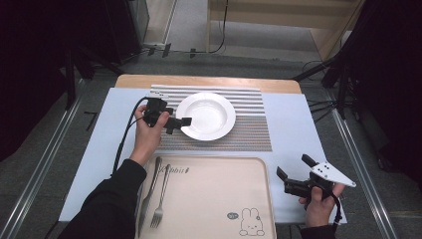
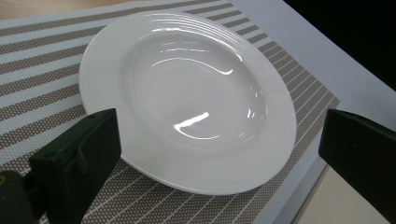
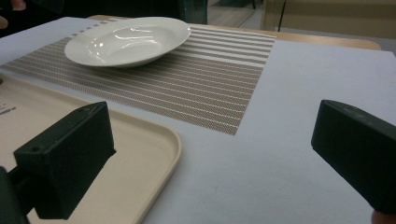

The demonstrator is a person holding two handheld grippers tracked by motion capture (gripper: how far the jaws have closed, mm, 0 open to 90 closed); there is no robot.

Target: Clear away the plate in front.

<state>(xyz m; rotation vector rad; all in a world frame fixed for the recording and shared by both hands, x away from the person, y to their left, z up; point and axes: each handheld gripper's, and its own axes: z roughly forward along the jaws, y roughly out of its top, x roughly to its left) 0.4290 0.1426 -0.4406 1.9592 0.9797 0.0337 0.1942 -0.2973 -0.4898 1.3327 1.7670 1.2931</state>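
White plate (image 1: 206, 115) on striped placemat (image 1: 249, 134), behind tray (image 1: 214, 194). Left gripper (image 1: 178, 122) spread wide at near-left rim, not yet pinching. Right gripper (image 1: 293, 169) spread, idle. Probably approach step; next: close on rim.

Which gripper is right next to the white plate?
The left gripper, open at the plate's rim. The right gripper is far off, beside the tray.

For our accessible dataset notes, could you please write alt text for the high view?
A person's left hand-held gripper, jaws open, reaches the near-left rim of an empty white plate on a striped placemat. Nearer the person, a beige tray holds a knife and fork, and the right hand-held gripper hangs open beside the tray.
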